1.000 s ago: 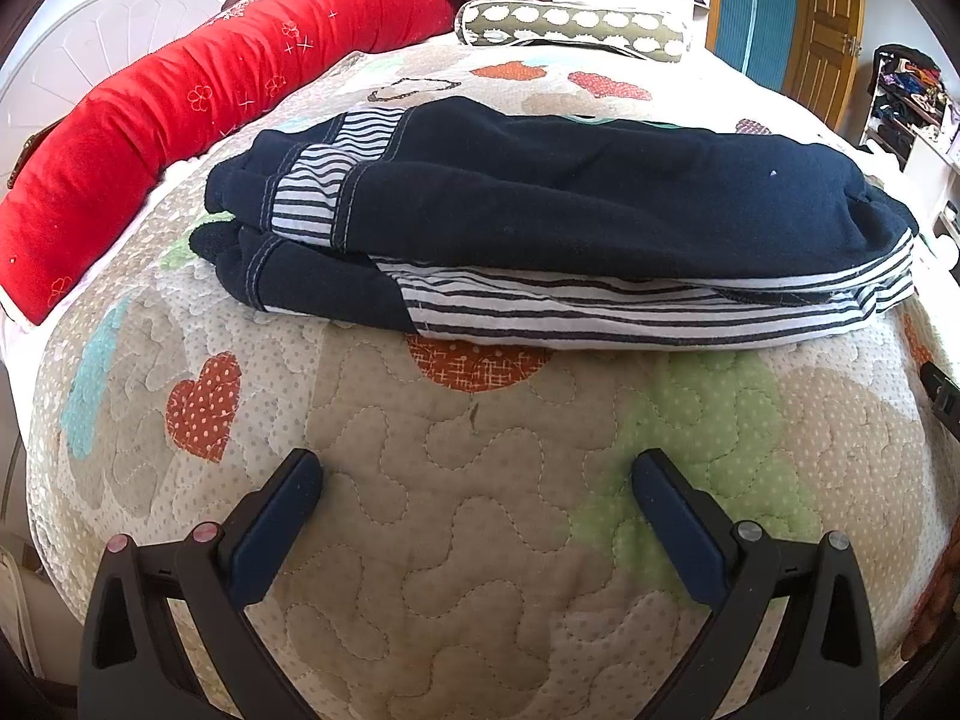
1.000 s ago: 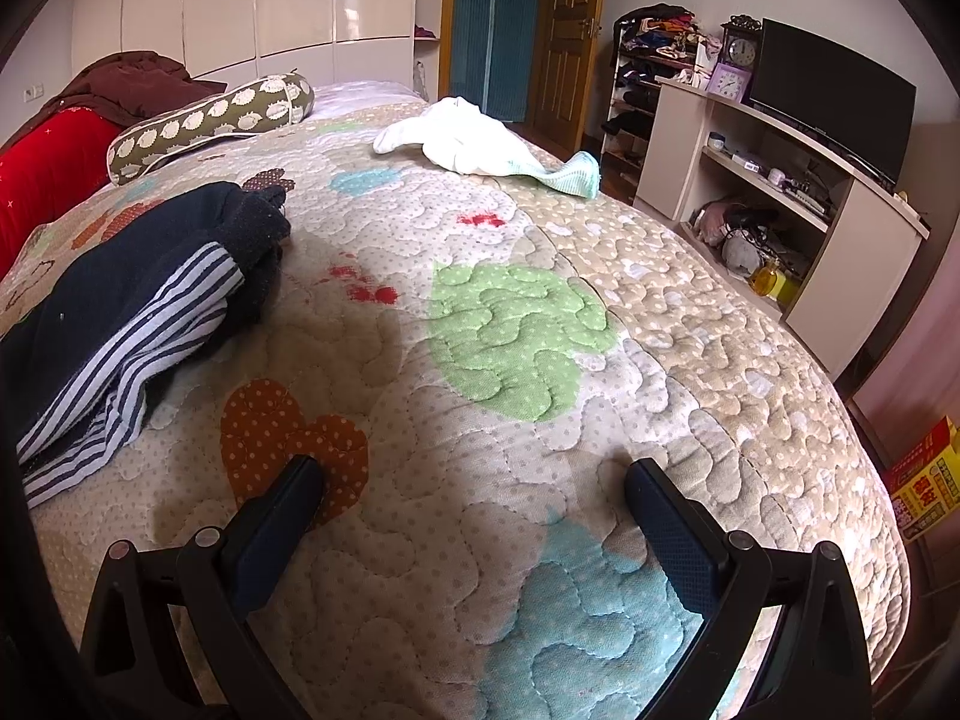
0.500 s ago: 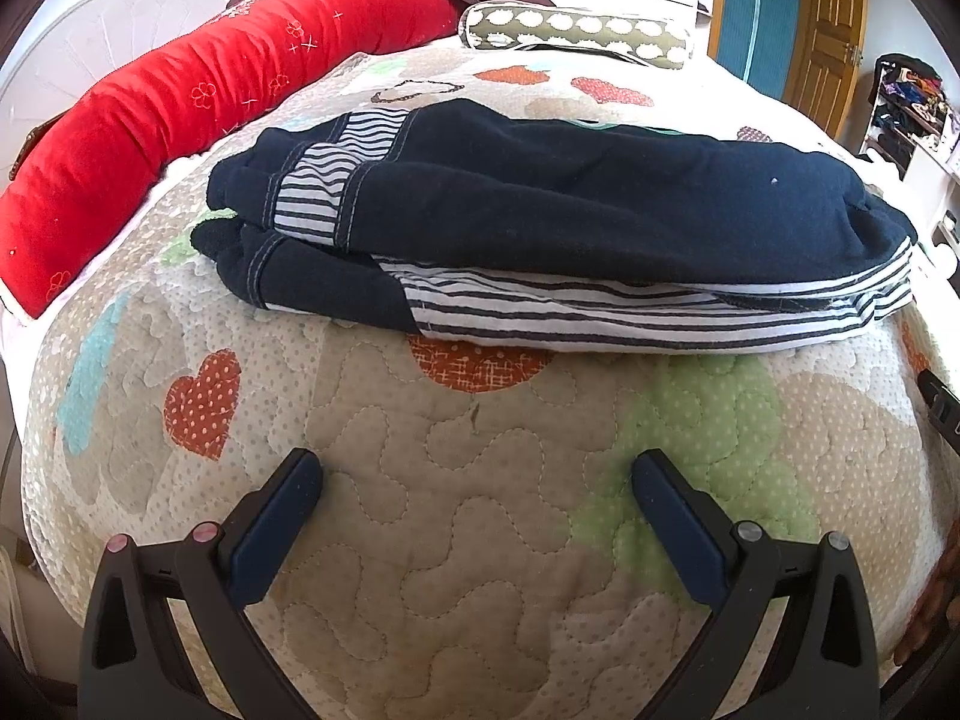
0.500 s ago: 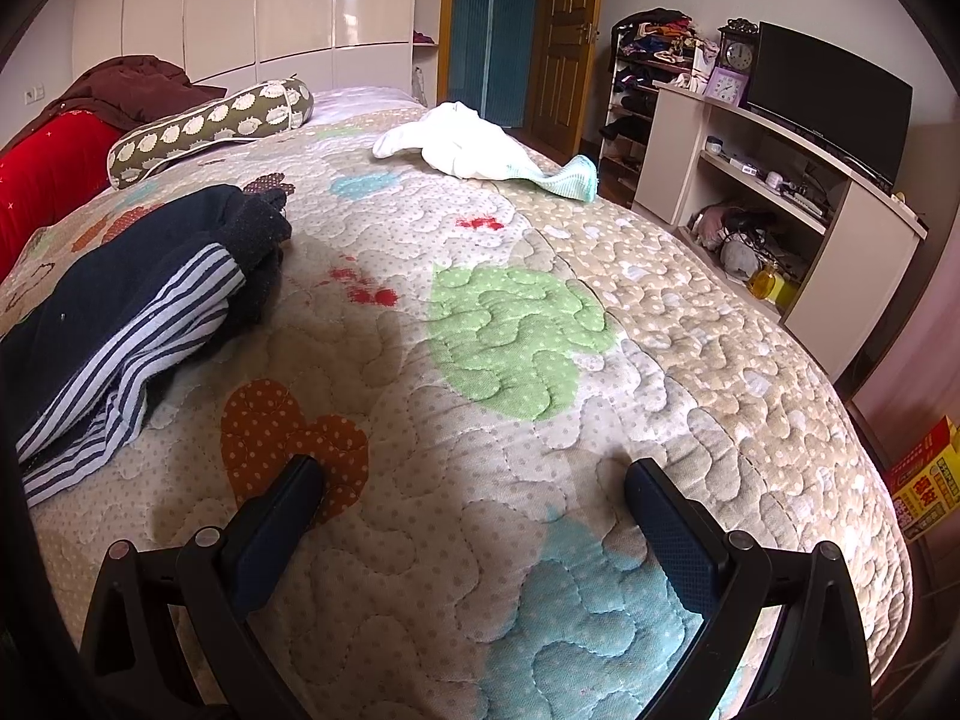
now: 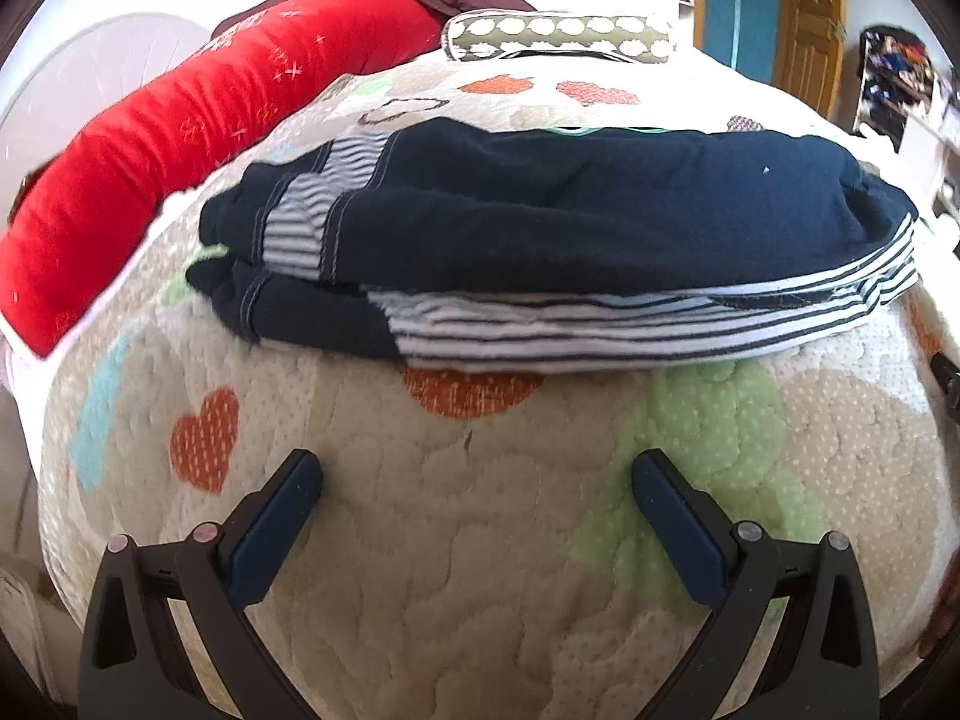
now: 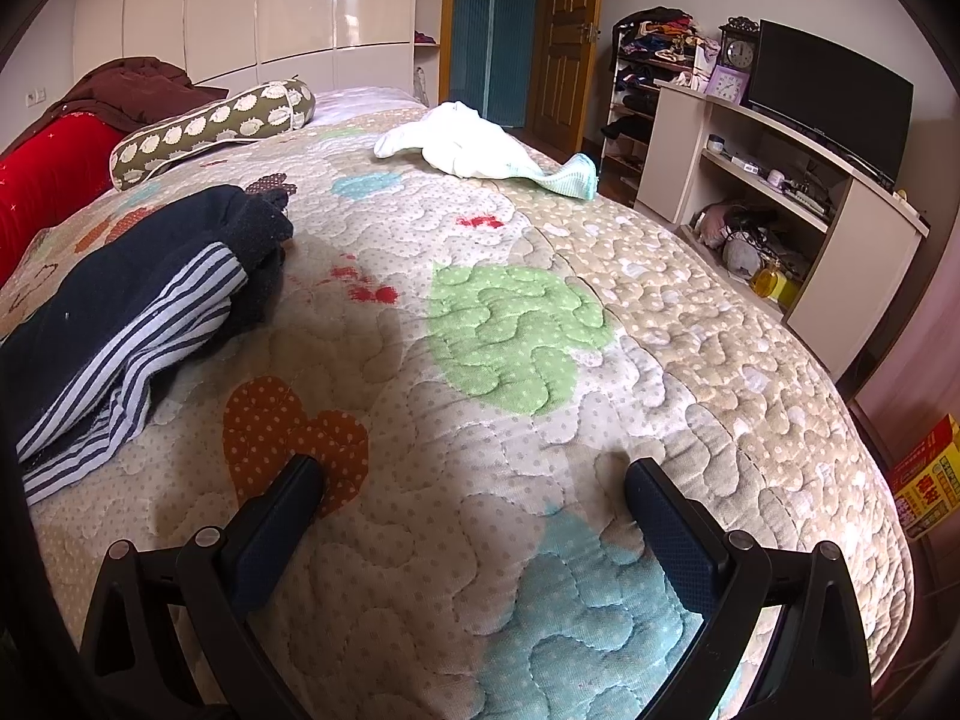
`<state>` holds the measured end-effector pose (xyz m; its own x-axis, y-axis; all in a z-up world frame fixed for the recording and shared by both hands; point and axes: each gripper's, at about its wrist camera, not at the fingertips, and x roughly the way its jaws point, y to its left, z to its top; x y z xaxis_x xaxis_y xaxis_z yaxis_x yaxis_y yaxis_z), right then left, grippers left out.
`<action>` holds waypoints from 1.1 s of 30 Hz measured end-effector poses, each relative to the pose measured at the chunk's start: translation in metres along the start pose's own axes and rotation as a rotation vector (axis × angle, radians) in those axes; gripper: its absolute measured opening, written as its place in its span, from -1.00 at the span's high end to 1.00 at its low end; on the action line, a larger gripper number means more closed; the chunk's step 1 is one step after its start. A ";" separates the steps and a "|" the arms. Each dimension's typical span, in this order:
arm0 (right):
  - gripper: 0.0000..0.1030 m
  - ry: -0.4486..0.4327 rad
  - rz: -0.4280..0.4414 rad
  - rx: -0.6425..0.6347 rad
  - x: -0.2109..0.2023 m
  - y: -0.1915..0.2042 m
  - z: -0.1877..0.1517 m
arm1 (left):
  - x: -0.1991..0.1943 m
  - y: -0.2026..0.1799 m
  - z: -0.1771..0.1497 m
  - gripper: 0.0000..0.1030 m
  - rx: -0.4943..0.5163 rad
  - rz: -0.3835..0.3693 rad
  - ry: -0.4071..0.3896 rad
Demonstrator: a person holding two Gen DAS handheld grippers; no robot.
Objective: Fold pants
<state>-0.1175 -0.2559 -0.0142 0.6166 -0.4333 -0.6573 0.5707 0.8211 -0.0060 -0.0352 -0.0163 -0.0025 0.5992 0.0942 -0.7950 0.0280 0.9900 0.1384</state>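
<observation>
Quilted bed (image 5: 480, 540), folded navy pants (image 5: 570, 222) lying crosswise, cuffs left

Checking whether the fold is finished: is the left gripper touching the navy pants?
Apart. The left wrist view shows the open left gripper with bare quilt between its fingertips and the near edge of the folded navy pants.

Left wrist view: low over the quilted bedspread (image 5: 480, 540), facing the folded pants (image 5: 570, 228) broadside from close by, red bolster (image 5: 180, 138) far left, door far right. Right wrist view: equally low over the bedspread (image 6: 510, 540), facing along the bed toward the wardrobe and TV stand (image 6: 810, 210), pants (image 6: 132, 300) at near left. Shared by both: pants, spotted pillow (image 6: 210, 126), bolster, door.
</observation>
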 end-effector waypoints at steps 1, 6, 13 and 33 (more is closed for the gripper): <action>-0.99 0.000 0.001 -0.003 0.000 0.000 0.000 | 0.000 -0.001 0.002 -1.00 0.010 0.000 0.007; -0.98 0.034 0.013 -0.106 0.002 0.004 0.009 | -0.002 0.024 0.008 -0.83 -0.054 -0.147 0.072; -0.75 0.056 0.134 -0.204 -0.018 -0.006 0.038 | -0.036 0.110 0.023 -0.53 -0.234 -0.275 0.012; -0.61 0.173 0.483 -0.051 0.010 0.014 0.074 | -0.017 0.134 0.058 -0.53 -0.339 -0.425 0.015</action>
<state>-0.0631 -0.2758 0.0352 0.7020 0.0641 -0.7093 0.2129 0.9315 0.2948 0.0046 0.1084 0.0635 0.5797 -0.3230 -0.7480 0.0041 0.9192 -0.3938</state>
